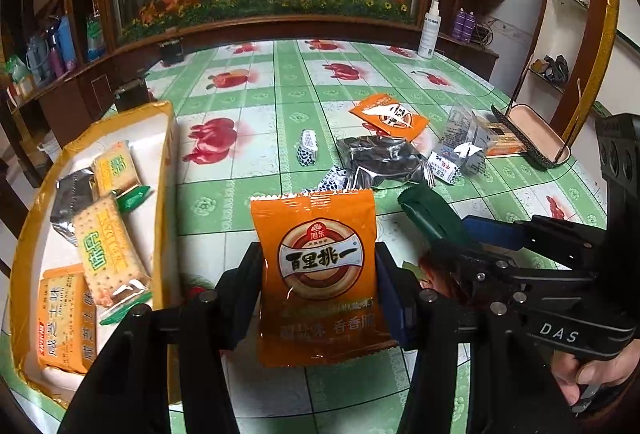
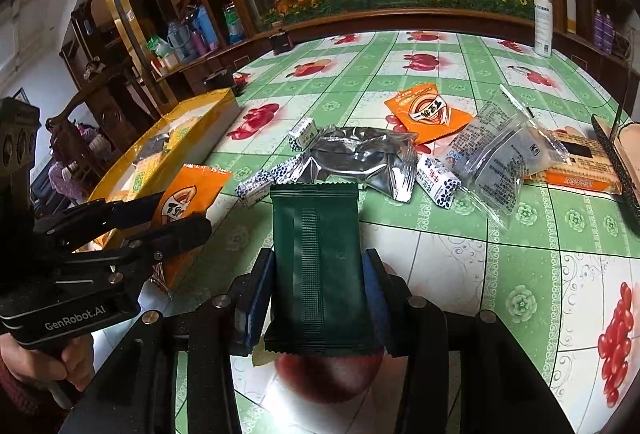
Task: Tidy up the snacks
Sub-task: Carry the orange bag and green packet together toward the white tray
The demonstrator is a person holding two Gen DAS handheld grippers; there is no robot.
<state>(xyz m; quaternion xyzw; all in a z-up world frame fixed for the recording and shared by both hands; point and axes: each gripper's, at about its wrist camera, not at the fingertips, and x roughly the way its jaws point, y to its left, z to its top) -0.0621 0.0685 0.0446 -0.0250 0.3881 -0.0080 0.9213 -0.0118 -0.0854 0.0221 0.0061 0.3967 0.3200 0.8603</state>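
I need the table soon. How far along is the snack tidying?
Done: a few cracker packs already lie in the yellow box. In hand: the left gripper is shut on an orange packet and the right gripper on a green packet. Left: another orange pack, a silver pack, a clear bag and small candies still on the table.

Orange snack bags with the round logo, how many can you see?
2. One orange bag is clamped in the left gripper; the other orange bag lies flat on the table farther back. More may hide under other packets.
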